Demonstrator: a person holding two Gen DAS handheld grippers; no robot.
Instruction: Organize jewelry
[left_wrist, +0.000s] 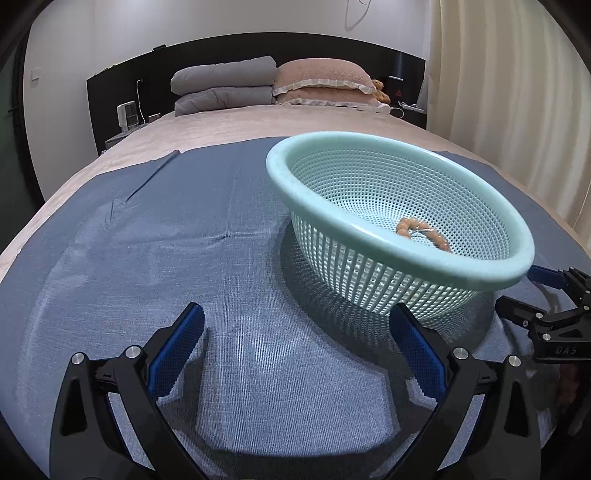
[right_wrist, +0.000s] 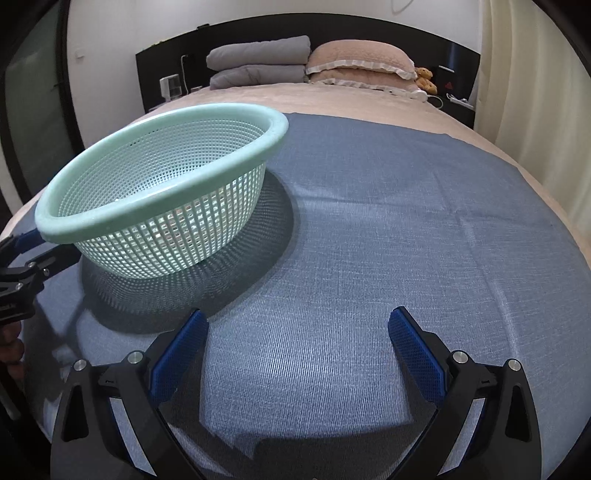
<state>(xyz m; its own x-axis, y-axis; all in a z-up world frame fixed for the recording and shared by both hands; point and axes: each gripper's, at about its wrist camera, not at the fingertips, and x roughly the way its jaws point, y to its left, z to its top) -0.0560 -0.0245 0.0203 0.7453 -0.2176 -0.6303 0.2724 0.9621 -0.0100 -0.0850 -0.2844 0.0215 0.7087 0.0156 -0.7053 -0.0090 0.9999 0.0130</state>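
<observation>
my left tongs (left_wrist: 295, 354) wide open, hold nothing. my right tongs (right_wrist: 297, 356) wide open too, empty. bead bracelet (left_wrist: 421, 233) lies inside green basket (left_wrist: 388, 206) on blue cloth (left_wrist: 147, 240) on bed. basket tips easy; bump rim, beads spill.

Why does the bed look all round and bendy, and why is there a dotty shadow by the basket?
Left wrist view: the fisheye lens bends the blue cloth. Right wrist view: light through the basket holes casts its dotted shadow.
</observation>
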